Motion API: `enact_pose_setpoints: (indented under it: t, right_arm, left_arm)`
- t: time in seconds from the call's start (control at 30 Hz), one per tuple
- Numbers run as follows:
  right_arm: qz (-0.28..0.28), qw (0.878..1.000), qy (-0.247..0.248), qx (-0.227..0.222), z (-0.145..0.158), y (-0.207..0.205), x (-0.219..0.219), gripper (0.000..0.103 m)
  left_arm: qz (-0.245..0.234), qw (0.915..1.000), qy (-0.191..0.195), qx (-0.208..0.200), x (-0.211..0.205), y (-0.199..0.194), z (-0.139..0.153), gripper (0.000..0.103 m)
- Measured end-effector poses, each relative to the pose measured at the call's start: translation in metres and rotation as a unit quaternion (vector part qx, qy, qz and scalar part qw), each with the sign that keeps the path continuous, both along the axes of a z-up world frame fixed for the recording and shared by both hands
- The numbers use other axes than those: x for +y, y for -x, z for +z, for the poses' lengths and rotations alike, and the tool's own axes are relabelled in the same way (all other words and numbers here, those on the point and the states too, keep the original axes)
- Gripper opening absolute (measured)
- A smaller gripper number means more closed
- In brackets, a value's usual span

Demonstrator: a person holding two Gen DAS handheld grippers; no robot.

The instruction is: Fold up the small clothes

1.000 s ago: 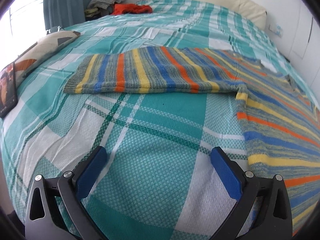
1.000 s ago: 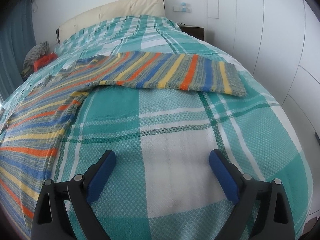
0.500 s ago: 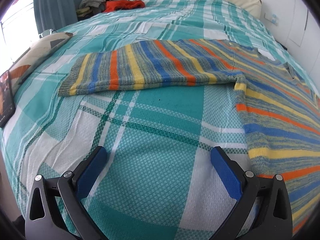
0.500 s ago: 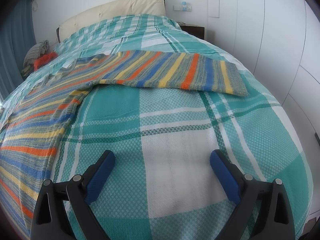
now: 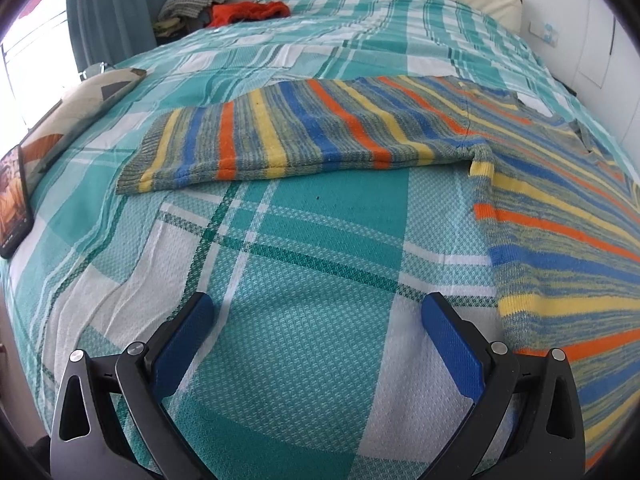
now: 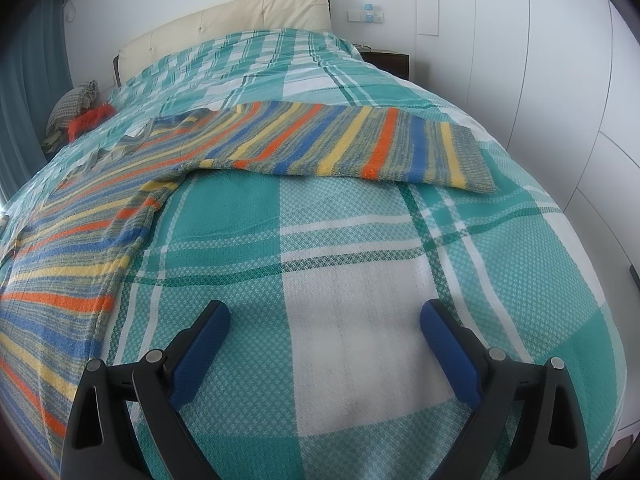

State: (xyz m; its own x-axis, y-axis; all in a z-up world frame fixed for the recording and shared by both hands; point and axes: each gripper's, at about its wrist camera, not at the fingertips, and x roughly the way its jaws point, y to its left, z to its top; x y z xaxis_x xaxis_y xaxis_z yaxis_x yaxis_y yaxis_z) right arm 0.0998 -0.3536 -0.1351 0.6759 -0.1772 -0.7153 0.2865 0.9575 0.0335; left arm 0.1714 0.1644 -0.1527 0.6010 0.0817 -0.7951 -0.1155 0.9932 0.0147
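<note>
A striped knit sweater (image 5: 560, 216) in orange, blue, yellow and grey lies flat on the teal plaid bedspread (image 5: 320, 248). Its left sleeve (image 5: 280, 140) stretches out to the left in the left wrist view. Its right sleeve (image 6: 360, 144) stretches out to the right in the right wrist view, with the body (image 6: 72, 240) at the left. My left gripper (image 5: 318, 312) is open and empty, over bare bedspread below the left sleeve. My right gripper (image 6: 324, 320) is open and empty, over bare bedspread (image 6: 352, 280) below the right sleeve.
A phone (image 5: 14, 196) and a patterned cushion (image 5: 76, 108) lie at the bed's left edge. Orange and grey clothes (image 5: 248, 12) are piled at the far left by the curtain. The headboard (image 6: 224, 28) is at the far end. White wardrobe doors (image 6: 560, 80) stand to the right.
The left gripper has moved forward and turned a little, so the left sleeve sits nearer and more central. The right gripper has barely moved. Both stay open.
</note>
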Motion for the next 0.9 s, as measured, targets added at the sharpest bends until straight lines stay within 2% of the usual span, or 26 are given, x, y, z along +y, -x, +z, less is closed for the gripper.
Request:
enact_pose_setpoints:
  t: [0.9]
  right_arm:
    - [0.0,1.0,0.001,0.0,0.0004,0.0004,0.0,0.096]
  left_arm:
    - [0.001,1.0,-0.005,-0.004,-0.0002,0.0011,0.0026,0.103]
